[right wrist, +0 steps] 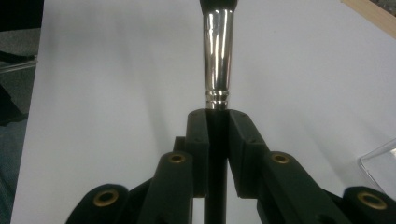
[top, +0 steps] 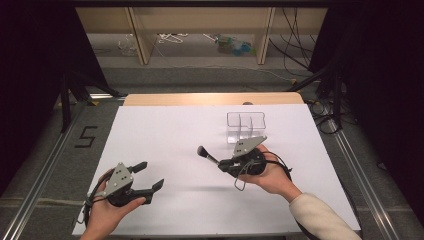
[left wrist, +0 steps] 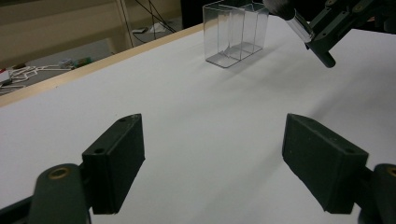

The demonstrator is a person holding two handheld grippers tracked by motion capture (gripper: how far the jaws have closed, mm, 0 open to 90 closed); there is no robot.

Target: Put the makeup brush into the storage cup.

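Observation:
My right gripper is shut on the black handle of a makeup brush, held above the middle of the white table. In the right gripper view the brush's silver ferrule sticks out past the closed jaws of that gripper. A clear divided organizer box stands just behind it, empty as far as I can tell. Near the front left my left gripper is open, nothing between its fingers. The left gripper view shows its wide-apart jaws, the box and the held brush beyond.
A wooden strip borders the table's far edge. Beyond it stand wooden shelf legs with cables and small clutter on the floor. Metal rails run along both sides, and a "5" mark lies on the floor at left.

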